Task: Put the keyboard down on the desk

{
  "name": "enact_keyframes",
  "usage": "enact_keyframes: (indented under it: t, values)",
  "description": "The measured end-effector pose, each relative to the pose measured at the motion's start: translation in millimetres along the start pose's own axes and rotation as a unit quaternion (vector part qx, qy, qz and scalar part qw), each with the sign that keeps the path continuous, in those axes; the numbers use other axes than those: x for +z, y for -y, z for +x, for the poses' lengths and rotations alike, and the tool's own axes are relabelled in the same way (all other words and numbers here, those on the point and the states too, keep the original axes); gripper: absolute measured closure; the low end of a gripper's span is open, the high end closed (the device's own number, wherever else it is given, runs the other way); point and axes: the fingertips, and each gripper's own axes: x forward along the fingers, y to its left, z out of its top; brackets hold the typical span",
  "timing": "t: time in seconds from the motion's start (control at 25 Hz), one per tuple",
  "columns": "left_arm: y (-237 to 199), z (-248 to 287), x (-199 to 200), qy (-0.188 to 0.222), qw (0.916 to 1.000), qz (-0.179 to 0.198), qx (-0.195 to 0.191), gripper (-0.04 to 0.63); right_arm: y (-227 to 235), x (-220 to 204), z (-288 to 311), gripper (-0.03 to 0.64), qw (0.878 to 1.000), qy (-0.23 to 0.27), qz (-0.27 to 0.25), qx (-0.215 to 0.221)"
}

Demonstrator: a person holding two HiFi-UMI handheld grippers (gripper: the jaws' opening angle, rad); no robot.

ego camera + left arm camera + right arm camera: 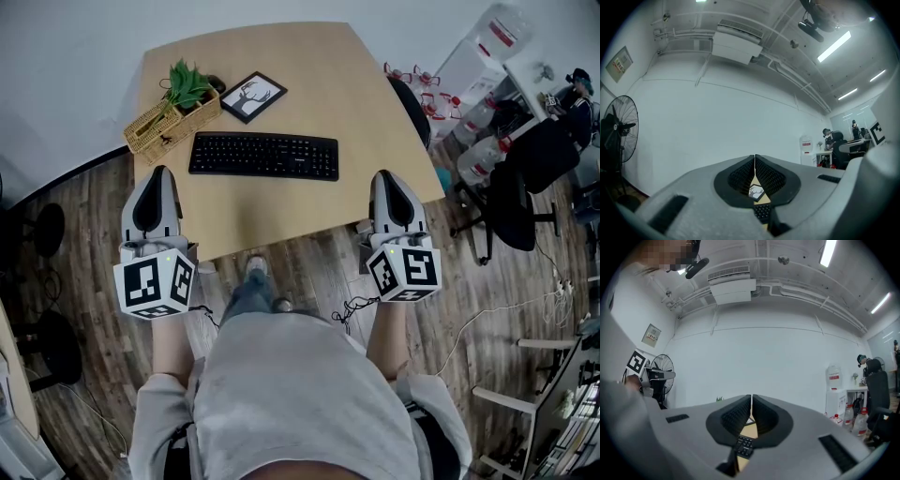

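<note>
An office: wooden desk (375,112), swivel chairs (499,202), water jugs (480,157) and strip lights (834,45) overhead

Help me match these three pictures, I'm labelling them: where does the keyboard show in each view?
Head view: the keyboard lies flat on the desk, upper centre.
Left gripper view: low centre, a small patch of the keyboard under the closed jaws.
Right gripper view: low centre, slightly left, the keyboard under the closed jaws.
Shared landmark: the tan desk top, just beyond the keys in both gripper views.
</note>
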Motion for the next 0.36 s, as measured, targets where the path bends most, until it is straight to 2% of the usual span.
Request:
enact_keyframes:
  t: [0.36]
  values:
    - [6.2, 1.0, -0.2, 0.0, 1.0, 0.004, -0.003, 0.584, 2.0, -0.6, -2.1, 0.601, 1.0, 0.004, 0.003, 0.002]
